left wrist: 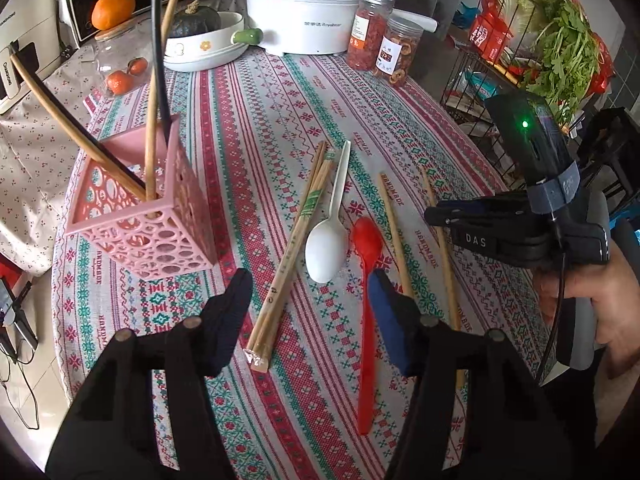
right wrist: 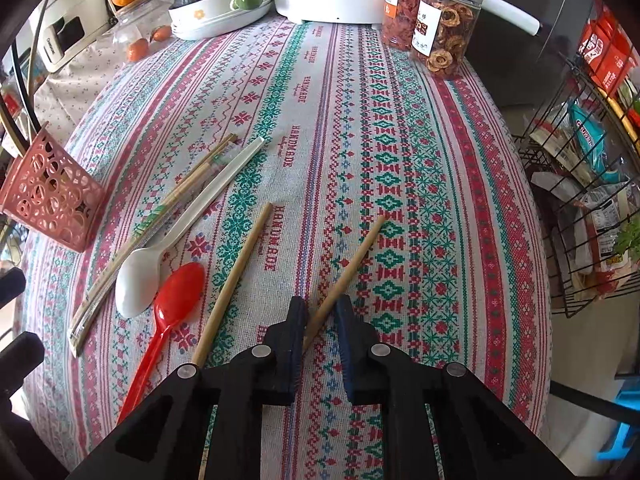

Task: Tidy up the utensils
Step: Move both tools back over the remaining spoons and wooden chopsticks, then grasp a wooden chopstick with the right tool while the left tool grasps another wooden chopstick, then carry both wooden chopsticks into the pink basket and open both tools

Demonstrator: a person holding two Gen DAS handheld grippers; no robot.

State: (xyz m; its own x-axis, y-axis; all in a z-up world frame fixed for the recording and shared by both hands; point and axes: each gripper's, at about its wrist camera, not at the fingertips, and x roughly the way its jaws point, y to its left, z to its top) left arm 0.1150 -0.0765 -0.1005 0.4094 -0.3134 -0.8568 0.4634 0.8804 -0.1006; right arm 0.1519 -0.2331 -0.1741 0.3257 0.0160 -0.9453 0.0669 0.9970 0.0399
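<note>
While the right gripper [right wrist: 320, 320] points down at the tablecloth [right wrist: 400, 120], its jaws stand narrowly apart with a bare chopstick [right wrist: 352, 264] passing between them, against the left pad; whether it is clamped I cannot tell. Just left of it lies a second chopstick [right wrist: 236, 276], then a red spoon [right wrist: 172, 304], a white spoon [right wrist: 160, 256] and wrapped chopsticks [right wrist: 132, 248]. Far left stands a pink holder [right wrist: 52, 196].

The left gripper [left wrist: 310, 300] hangs partly open over the wrapped chopsticks and red spoon, touching neither; the holder sits ahead to its left, sticks inside.
</note>
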